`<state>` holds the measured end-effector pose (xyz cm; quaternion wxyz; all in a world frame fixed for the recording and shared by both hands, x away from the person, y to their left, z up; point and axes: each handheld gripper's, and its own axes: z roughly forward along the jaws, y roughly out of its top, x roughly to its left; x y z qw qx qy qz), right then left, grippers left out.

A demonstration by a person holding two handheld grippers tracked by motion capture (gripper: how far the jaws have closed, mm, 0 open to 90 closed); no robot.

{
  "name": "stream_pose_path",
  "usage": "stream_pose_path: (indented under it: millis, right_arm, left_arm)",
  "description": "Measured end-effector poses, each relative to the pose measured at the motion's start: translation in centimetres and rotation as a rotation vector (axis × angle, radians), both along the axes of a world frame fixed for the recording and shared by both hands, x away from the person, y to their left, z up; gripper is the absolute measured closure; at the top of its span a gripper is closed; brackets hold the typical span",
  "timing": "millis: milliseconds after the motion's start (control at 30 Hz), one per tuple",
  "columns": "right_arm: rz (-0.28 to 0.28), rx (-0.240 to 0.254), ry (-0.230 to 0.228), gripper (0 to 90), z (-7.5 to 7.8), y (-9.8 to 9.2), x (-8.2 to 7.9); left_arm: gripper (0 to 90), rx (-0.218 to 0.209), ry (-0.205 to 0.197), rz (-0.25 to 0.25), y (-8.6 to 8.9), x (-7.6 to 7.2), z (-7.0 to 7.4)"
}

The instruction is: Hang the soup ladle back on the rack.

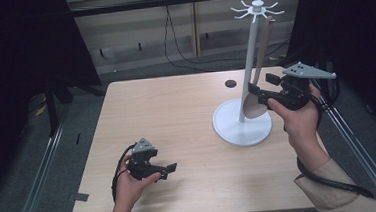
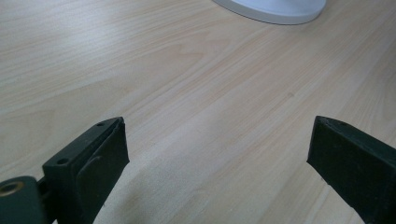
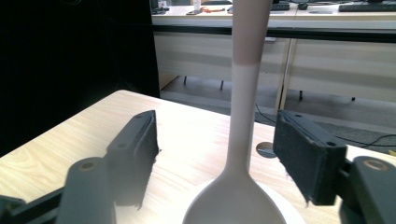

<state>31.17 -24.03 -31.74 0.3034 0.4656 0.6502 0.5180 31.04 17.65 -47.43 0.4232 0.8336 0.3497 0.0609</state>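
A white stand (image 1: 247, 82) with a ring of hooks at its top rises from a round base (image 1: 233, 130) on the right of the wooden table (image 1: 176, 112). A beige spoon (image 1: 262, 50) hangs from one hook, bowl down beside the pole. My right gripper (image 1: 261, 88) is level with the spoon's lower end. In the right gripper view the spoon (image 3: 243, 140) stands between the jaws of this gripper (image 3: 217, 140) with a gap on each side, so it is open. My left gripper (image 1: 169, 170) rests low at the table's front left, open and empty (image 2: 217, 135).
A small dark round grommet (image 1: 230, 83) sits in the table behind the stand. The stand's base edge (image 2: 275, 9) shows far ahead of the left gripper. Black curtains flank the table, and cables run across the floor behind it.
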Motion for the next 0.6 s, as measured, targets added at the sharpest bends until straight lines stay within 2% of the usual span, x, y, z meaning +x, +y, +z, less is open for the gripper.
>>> stream_pose_path:
  millis: [167,600]
  right_arm:
    - [0.022,0.005,0.015,23.2,-0.6,0.2,-0.3]
    - [0.059,-0.020,0.041,9.5,-2.5,0.3,-0.7]
  left_arm:
    - [4.9,-0.002,0.001,0.001,0.0,0.0,-0.1]
    - [4.9,0.000,0.002,-0.003,-0.1,0.0,-0.1]
